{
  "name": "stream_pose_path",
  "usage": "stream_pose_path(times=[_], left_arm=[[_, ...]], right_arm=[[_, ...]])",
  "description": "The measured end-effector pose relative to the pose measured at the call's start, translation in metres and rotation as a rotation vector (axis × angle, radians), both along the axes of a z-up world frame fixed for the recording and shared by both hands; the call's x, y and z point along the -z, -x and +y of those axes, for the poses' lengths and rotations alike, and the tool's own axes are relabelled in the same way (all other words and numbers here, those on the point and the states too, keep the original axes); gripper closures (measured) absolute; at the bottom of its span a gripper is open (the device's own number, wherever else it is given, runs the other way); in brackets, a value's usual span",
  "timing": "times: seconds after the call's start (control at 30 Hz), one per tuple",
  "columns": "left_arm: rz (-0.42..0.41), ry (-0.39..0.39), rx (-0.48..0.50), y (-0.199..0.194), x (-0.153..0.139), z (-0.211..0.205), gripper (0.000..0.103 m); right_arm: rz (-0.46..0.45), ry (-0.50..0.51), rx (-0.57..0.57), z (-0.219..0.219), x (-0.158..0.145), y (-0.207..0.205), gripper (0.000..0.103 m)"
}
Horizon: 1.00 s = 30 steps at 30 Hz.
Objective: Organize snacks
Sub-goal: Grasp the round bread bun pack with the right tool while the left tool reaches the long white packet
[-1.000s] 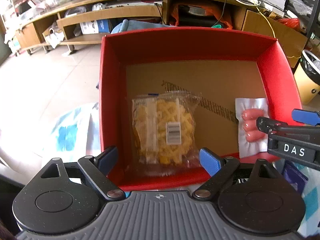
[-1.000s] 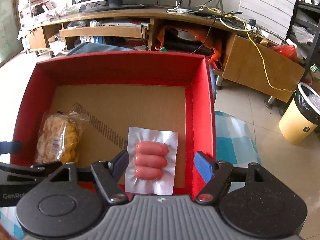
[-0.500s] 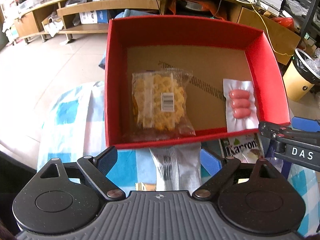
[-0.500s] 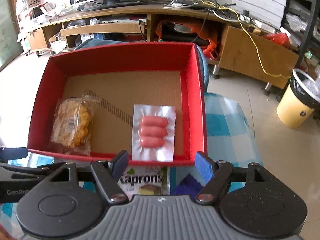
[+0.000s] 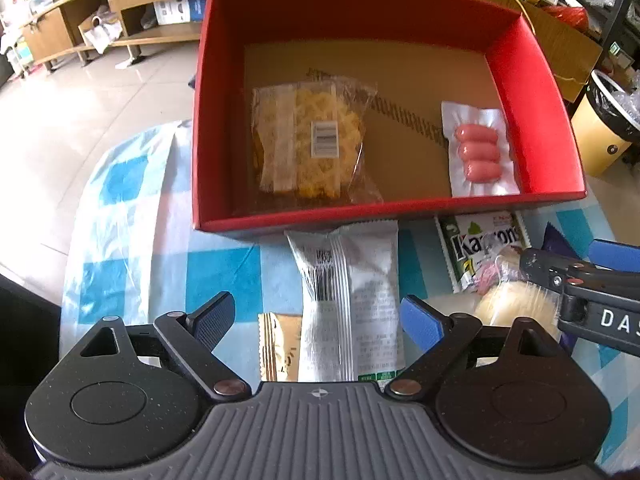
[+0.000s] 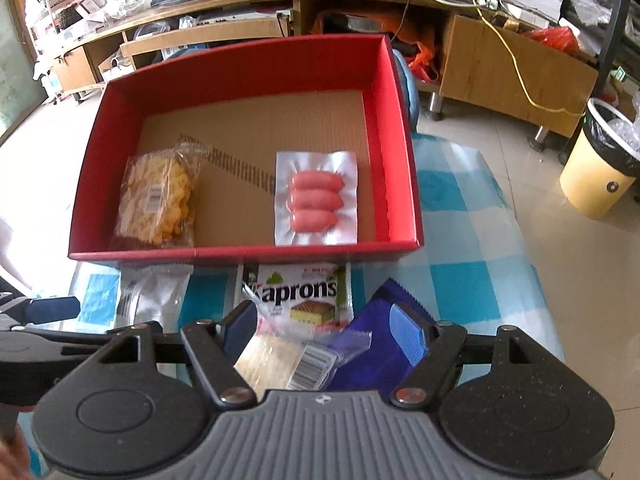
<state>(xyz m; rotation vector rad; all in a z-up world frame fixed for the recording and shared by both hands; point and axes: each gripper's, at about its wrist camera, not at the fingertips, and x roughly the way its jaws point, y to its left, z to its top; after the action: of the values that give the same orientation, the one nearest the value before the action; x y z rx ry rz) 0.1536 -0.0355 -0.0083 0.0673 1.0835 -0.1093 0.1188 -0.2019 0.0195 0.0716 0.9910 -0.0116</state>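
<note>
A red box (image 5: pixel 532 76) (image 6: pixel 404 152) stands on a blue-checked tablecloth. Inside lie a clear bag of yellow snacks (image 5: pixel 310 140) (image 6: pixel 158 196) at the left and a sealed pack of three pink sausages (image 5: pixel 478 152) (image 6: pixel 316 200) at the right. In front of the box lie a white wrapped snack (image 5: pixel 348 300), a Kaprons wafer pack (image 6: pixel 300 296) (image 5: pixel 480 240), a pale bun in clear wrap (image 6: pixel 276 364) and a dark blue packet (image 6: pixel 372 356). My left gripper (image 5: pixel 318 318) is open above the white snack. My right gripper (image 6: pixel 324 330) is open above the bun and blue packet.
A small gold sachet (image 5: pixel 280 344) lies beside the white snack. A yellow waste bin (image 6: pixel 600 168) stands on the floor at the right. Wooden shelving (image 6: pixel 240 28) with clutter and cables runs behind the table. Tiled floor (image 5: pixel 80 100) lies to the left.
Both grippers have drawn back from over the box toward the table's near side. The loose snacks in front of the box have come into view. The bag and the sausages stay in the box.
</note>
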Motion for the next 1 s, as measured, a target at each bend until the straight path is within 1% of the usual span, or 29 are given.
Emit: stream_pose_path(times=[0.1, 0.27, 0.4, 0.53, 0.63, 0.7, 0.83, 0.93, 0.97, 1.0], left_arm=[[0.017, 0.002, -0.004, -0.001, 0.004, -0.001, 0.010], [0.033, 0.002, -0.013, -0.001, 0.010, -0.002, 0.009], [0.045, -0.013, -0.011, 0.000, 0.017, -0.006, 0.009], [0.052, -0.032, -0.014, -0.001, 0.023, -0.010, 0.009], [0.041, -0.063, -0.026, 0.000, 0.025, -0.011, 0.009], [0.045, -0.061, -0.035, -0.001, 0.026, -0.008, 0.009], [0.058, -0.065, -0.057, -0.001, 0.029, -0.003, 0.009], [0.066, -0.052, -0.063, -0.001, 0.027, 0.002, 0.011], [0.069, -0.049, -0.060, 0.000, 0.027, 0.003, 0.012], [0.070, -0.048, -0.056, 0.002, 0.026, 0.003, 0.012]], right_arm=[[0.013, -0.034, 0.007, 0.000, 0.001, 0.002, 0.031], [0.026, -0.053, 0.038, -0.002, -0.001, 0.011, 0.031], [0.042, -0.083, 0.062, 0.000, 0.001, 0.021, 0.031], [0.059, -0.062, 0.052, 0.013, 0.005, 0.023, 0.031], [0.065, -0.058, 0.053, 0.018, 0.009, 0.019, 0.031], [0.063, -0.062, 0.052, 0.020, 0.009, 0.018, 0.031], [0.069, -0.032, 0.042, 0.023, 0.017, 0.010, 0.030], [0.089, -0.049, 0.034, 0.020, 0.024, 0.007, 0.030], [0.090, -0.044, 0.023, 0.020, 0.026, 0.007, 0.031], [0.095, -0.037, 0.010, 0.021, 0.027, 0.008, 0.037]])
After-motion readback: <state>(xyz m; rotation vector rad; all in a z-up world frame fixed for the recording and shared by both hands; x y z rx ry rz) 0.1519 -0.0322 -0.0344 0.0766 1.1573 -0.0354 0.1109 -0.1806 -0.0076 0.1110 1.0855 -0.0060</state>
